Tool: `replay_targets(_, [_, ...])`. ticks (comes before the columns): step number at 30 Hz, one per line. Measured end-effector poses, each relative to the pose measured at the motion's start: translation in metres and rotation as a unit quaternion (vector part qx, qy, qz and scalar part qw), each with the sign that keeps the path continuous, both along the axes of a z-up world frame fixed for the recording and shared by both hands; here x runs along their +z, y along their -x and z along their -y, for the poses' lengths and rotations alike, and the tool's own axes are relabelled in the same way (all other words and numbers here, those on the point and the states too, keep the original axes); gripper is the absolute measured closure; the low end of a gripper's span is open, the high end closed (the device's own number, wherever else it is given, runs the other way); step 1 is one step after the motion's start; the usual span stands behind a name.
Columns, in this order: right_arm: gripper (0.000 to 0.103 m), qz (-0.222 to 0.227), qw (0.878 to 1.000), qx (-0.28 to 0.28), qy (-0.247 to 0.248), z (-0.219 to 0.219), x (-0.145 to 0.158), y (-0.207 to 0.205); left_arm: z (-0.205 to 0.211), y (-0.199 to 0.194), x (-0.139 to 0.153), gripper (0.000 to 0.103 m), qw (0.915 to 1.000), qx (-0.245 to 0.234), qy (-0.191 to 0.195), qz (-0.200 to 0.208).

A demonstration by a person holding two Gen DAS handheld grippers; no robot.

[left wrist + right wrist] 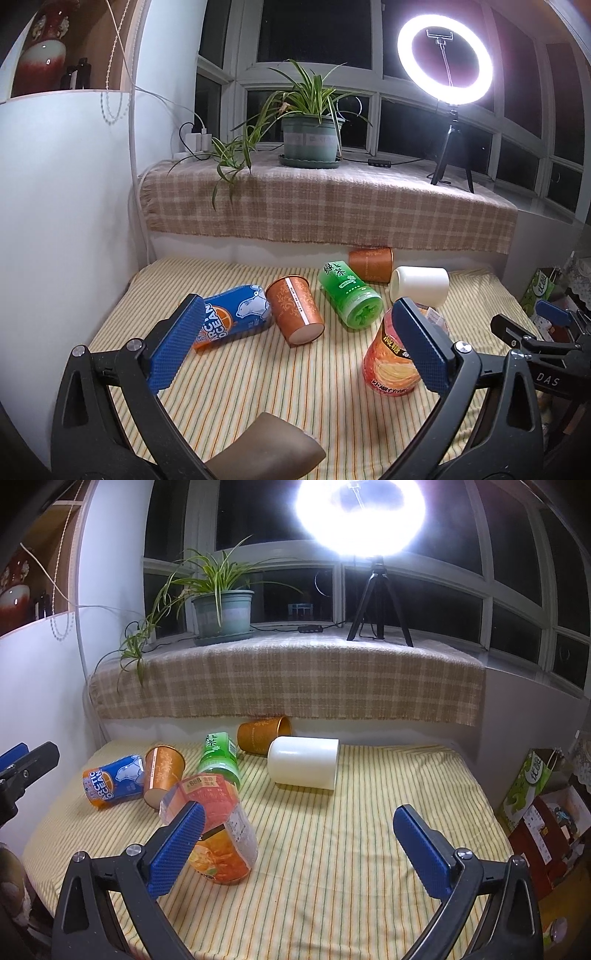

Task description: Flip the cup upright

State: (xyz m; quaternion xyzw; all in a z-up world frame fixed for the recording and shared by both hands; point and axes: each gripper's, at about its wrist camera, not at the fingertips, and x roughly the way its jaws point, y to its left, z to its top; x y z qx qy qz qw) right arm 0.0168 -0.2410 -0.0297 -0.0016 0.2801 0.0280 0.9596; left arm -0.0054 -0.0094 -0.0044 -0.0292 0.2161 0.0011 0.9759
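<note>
Both tools hang spread and empty. The white cup (303, 762) lies on its side on the striped worktop (332, 849), well ahead of the right tool (299, 845); round, it may roll away if one finger nudges first. The left tool (299, 350) crowds a snack tub (395, 365).

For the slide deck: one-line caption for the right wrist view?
Open right gripper hovers over striped tablecloth; white cup lies on its side ahead.
</note>
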Motion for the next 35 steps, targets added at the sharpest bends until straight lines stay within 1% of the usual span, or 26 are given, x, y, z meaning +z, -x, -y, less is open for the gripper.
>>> replay_targets(24, [0.000,-0.012,1.000,0.000,-0.001,0.0023,-0.0071,-0.0037,0.0002,0.0001,0.0011,0.000,1.0000,0.001,0.000,-0.001])
replay_targets(28, [0.000,-0.015,1.000,0.001,-0.001,0.0024,-0.0079,-0.0054,0.0014,0.0003,0.0014,0.000,1.0000,0.001,-0.004,0.003])
replay_targets(35, [0.000,-0.018,1.000,0.001,-0.001,0.0021,-0.0096,-0.0065,-0.0070,0.0041,0.0021,0.000,0.9999,0.002,-0.009,0.006])
